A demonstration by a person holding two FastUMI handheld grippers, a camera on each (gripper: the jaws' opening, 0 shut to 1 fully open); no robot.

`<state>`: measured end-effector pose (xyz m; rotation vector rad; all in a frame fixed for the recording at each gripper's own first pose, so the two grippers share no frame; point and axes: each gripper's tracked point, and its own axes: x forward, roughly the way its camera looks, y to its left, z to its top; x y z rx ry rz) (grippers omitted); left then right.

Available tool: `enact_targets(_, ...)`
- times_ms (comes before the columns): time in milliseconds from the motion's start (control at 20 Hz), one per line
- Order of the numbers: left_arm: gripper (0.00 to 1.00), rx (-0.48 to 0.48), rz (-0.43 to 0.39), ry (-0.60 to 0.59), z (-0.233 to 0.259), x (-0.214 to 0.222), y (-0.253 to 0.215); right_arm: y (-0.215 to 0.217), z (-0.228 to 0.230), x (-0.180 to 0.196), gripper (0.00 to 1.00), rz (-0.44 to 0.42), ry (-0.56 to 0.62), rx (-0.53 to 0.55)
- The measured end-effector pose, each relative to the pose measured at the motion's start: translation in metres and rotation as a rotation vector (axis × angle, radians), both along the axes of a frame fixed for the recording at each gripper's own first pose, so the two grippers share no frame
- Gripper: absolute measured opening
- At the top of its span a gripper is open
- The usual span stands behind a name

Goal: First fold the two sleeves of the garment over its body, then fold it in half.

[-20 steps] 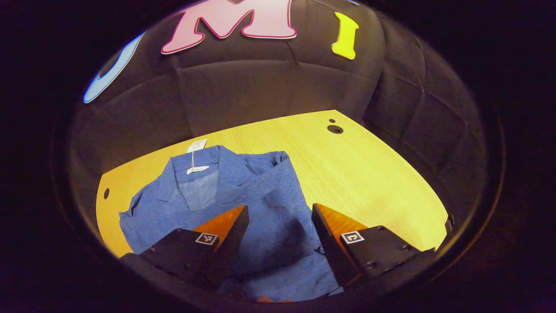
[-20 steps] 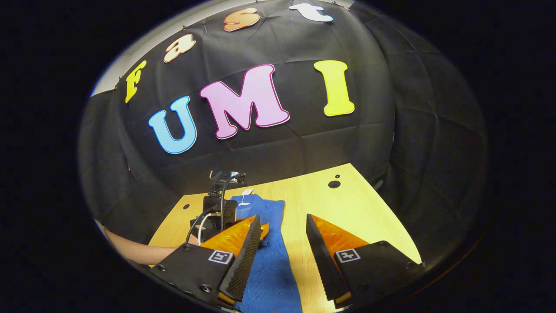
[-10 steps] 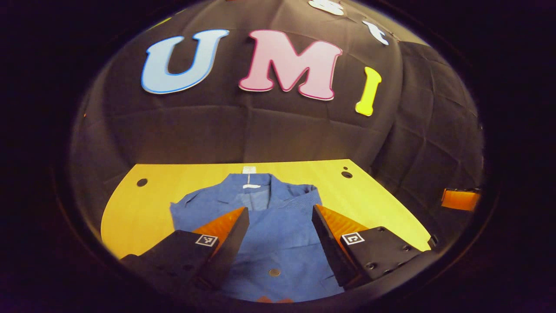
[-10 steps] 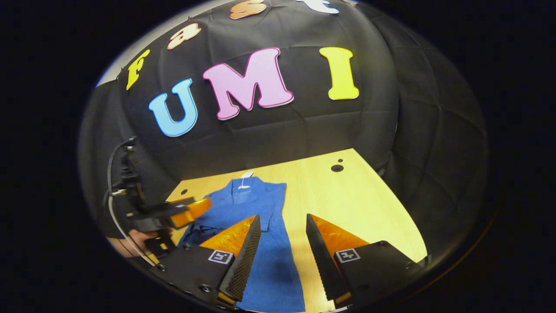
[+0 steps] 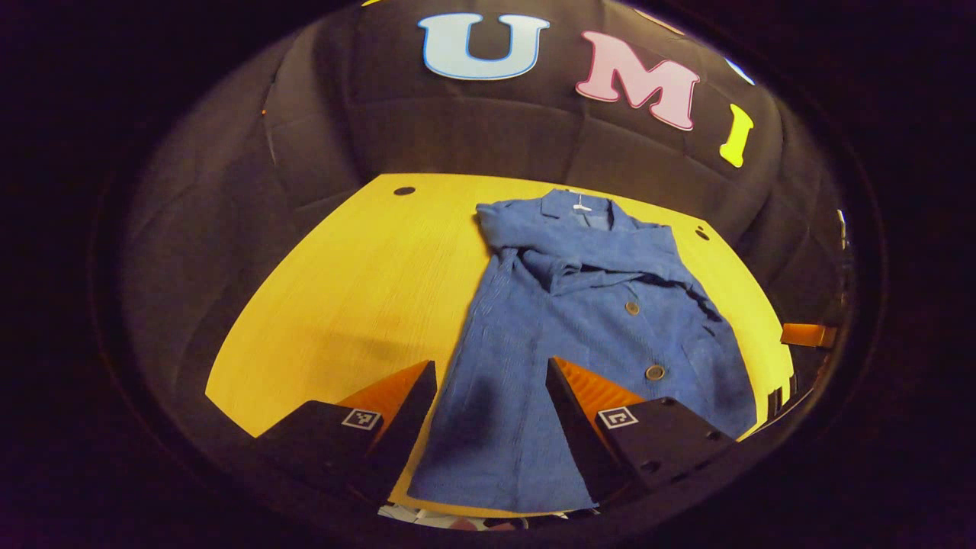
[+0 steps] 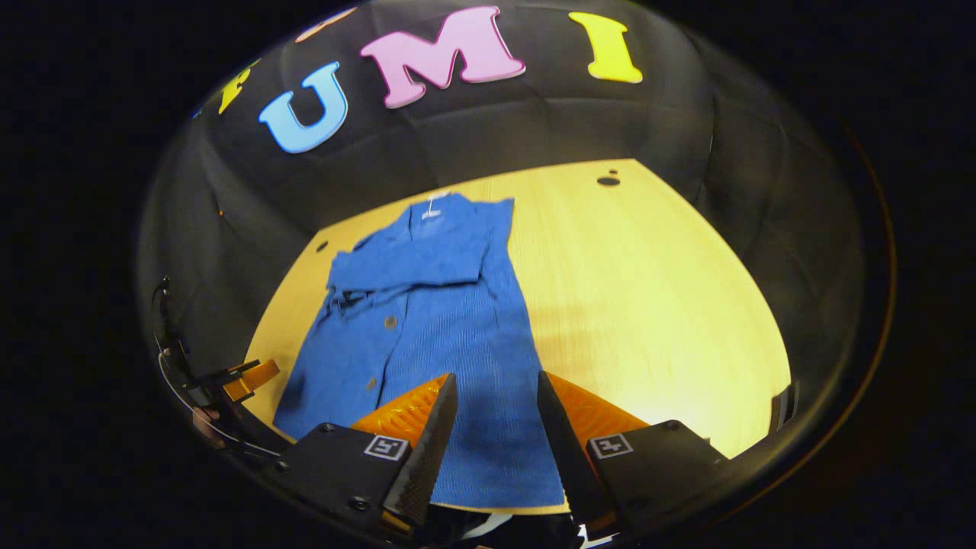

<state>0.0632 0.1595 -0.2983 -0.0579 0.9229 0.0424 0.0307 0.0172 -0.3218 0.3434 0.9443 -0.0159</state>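
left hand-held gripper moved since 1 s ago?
Yes. The left hand-held gripper has pulled back toward the near edge of the table: it hung open over the garment's collar, now over its hem.

Nothing I can read here. The white tag (image 5: 581,204) at the collar of the blue garment (image 5: 587,320), toward 12 o'clock, is too small, and my fingers carry only small square coded markers (image 6: 386,447).

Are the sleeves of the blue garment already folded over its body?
Yes: both sleeves lie across the chest of the blue garment, which is otherwise spread at full length.
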Motion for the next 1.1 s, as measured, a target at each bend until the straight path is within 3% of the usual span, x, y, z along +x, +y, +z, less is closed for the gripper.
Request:
enact_targets(100,0.86,-0.006,-0.011,0.059,-0.016,-0.019,0.006,0.008,-0.016,-0.026,0.72,0.012,0.099,0.014)
enact_targets(450,0.86,-0.025,-0.005,0.220,-0.044,-0.042,0.021,0.003,-0.047,-0.075,0.72,-0.013,0.279,-0.001)
enact_targets(650,0.85,0.059,-0.069,0.254,-0.046,-0.048,0.026,-0.001,-0.057,-0.088,0.72,-0.012,0.337,-0.027)
enact_targets(1100,0.83,0.090,-0.075,0.366,-0.043,-0.054,0.008,-0.003,-0.076,-0.101,0.72,0.053,0.461,-0.130)
